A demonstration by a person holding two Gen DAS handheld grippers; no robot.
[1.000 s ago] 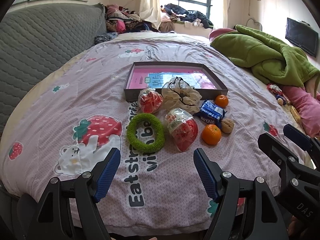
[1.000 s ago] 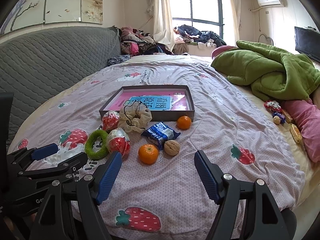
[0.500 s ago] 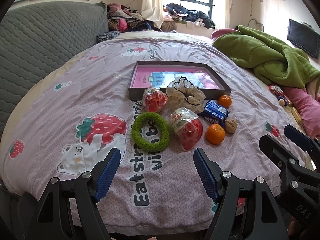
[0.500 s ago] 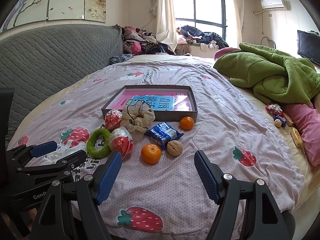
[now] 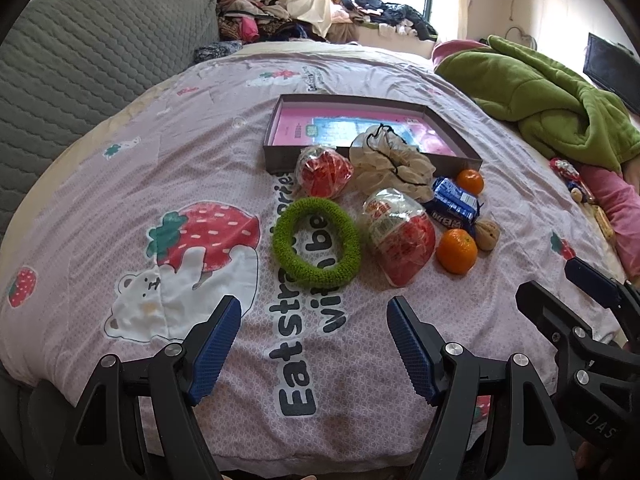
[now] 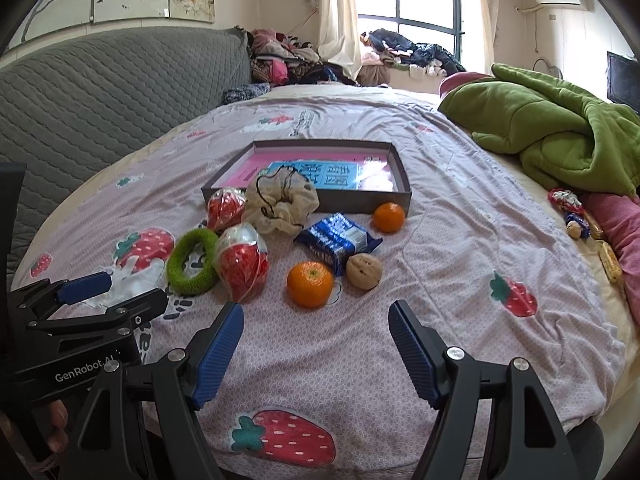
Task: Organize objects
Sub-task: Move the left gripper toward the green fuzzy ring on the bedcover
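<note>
On the pink strawberry bedspread lies a shallow grey box point(image 5: 276, 128) point(image 6: 362, 202) with a pink and blue bottom. In front of it sit a green knitted ring point(image 5: 316, 242) point(image 6: 191, 262), two red wrapped snacks point(image 5: 402, 236) point(image 5: 323, 172), a beige scrunchie point(image 5: 394, 166) point(image 6: 280, 202), a blue packet point(image 5: 454, 204) point(image 6: 338, 238), two oranges point(image 5: 457, 251) point(image 5: 470, 181) and a walnut point(image 5: 487, 234) point(image 6: 363, 271). My left gripper point(image 5: 312, 340) hovers open just short of the green ring. My right gripper point(image 6: 314, 348) stands open just short of the near orange point(image 6: 310, 283).
A green blanket point(image 5: 552, 108) is heaped at the right, with a pink pillow point(image 5: 616, 204) and small wrapped sweets point(image 5: 568, 172) below it. A grey quilted headboard point(image 5: 80, 68) runs along the left. Clothes pile up under the window at the back.
Both grippers have drifted forward and a little closer to the objects, which look larger now. Nothing on the bed has moved and both jaws stay open.
</note>
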